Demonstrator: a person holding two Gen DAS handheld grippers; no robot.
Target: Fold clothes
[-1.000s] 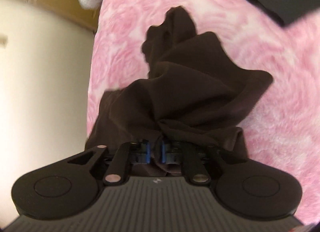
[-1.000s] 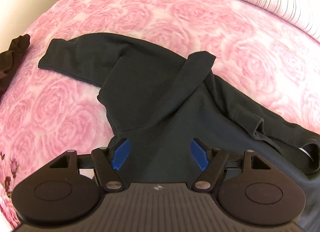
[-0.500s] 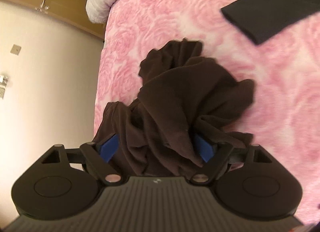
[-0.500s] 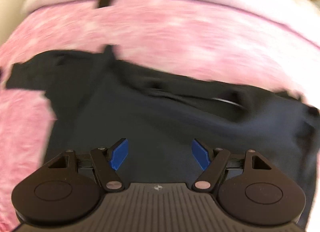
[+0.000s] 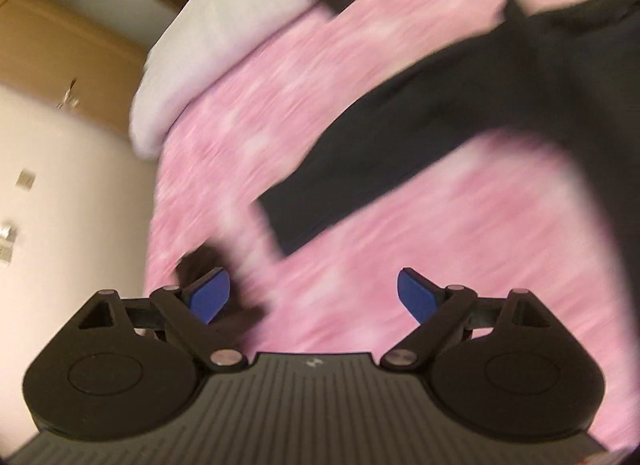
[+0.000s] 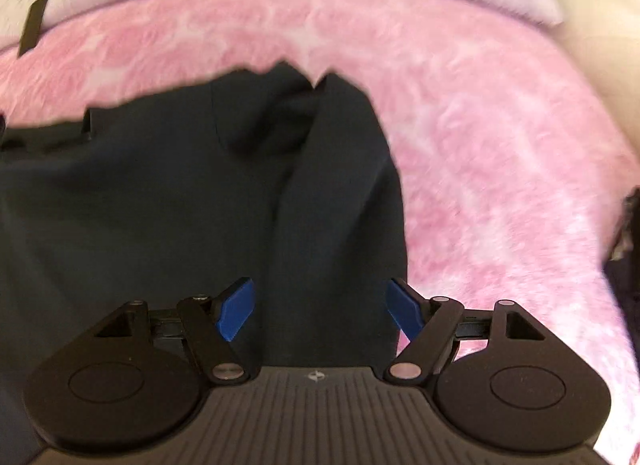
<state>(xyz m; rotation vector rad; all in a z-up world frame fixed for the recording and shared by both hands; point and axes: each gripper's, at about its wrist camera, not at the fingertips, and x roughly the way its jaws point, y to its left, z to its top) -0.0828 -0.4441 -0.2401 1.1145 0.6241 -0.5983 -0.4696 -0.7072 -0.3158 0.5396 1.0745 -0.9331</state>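
Left wrist view: your left gripper [image 5: 312,293] hangs over the pink blanket [image 5: 400,265] with its jaws spread wide and nothing between them. A lump of brown cloth [image 5: 200,265] sits just behind the left blue finger, at the blanket's edge near the wall; it is blurred, so you cannot trust its outline. Ahead and to the right, a sleeve [image 5: 340,193] of the dark sweater [image 5: 560,85] runs out flat across the blanket, its cuff end nearest you.

If the sleeve is your target, come at the cuff from its short edge, pinch both layers close to the corner, and slow down first, since the view is smeared by motion.

In the right wrist view, your right gripper [image 6: 318,309] is also released and empty, poised low over the sweater's body [image 6: 160,205]. The cloth here is rumpled, with a deep crease running up the middle and a ragged top edge [image 6: 280,65]. Take hold near the right-hand edge [image 6: 396,185], where cloth meets blanket, so you lift a clean line rather than a bunch.
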